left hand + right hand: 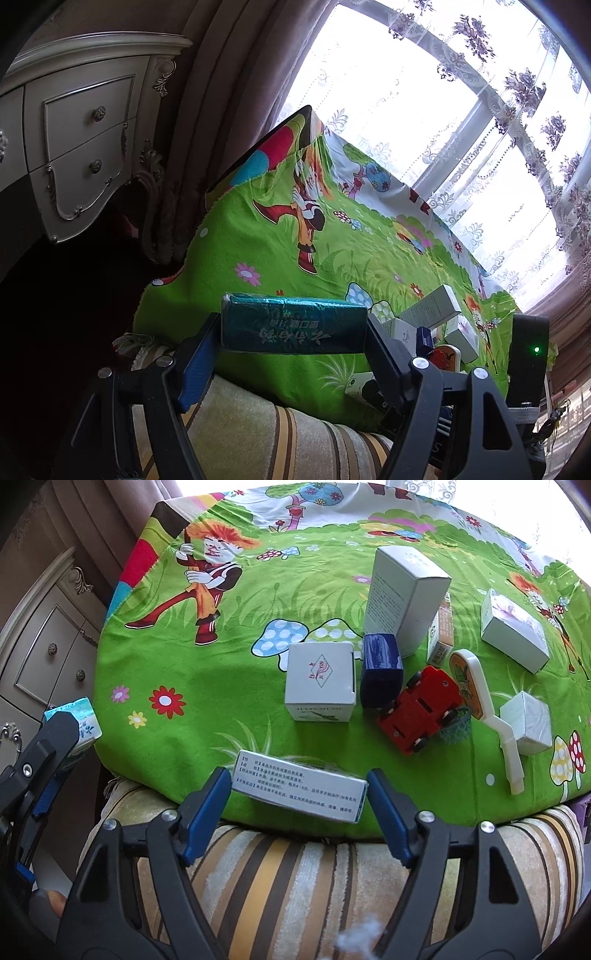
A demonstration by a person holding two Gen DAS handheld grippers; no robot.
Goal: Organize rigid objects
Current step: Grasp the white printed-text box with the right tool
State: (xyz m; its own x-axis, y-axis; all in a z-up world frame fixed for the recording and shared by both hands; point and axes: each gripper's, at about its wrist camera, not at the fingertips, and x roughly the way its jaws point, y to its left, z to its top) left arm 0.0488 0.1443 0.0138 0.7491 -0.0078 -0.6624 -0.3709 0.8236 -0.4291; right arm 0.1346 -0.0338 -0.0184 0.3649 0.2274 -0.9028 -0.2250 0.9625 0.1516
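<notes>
On the far left, off the edge of the green cartoon cloth [229,716], the left gripper [293,332] is clamped on a teal foil-wrapped box [293,325], its blue pads pressed against the two short ends, held in the air beside the cloth over the striped cushion [295,878].

Next along, at the near edge of the cloth, the right gripper [299,794] straddles a long white box with printed text [301,786]. The box lies on the cloth's front hem; the left pad looks to be touching its end, while a slim gap shows at the right pad, so I can't call it a firm grasp.

Further in on the cloth stands a white cube box with a red logo [320,685], and just to its right a dark blue box [380,668]. Behind that rises a tall white carton [404,598]. A red toy car [421,710] lies tipped against the blue box, wheels showing. Right of the car lies a white-handled paddle with an orange face [480,701], touching a small white cube [528,722]. Beyond, toward the cloth's right side, sits a flat white box [515,631].
</notes>
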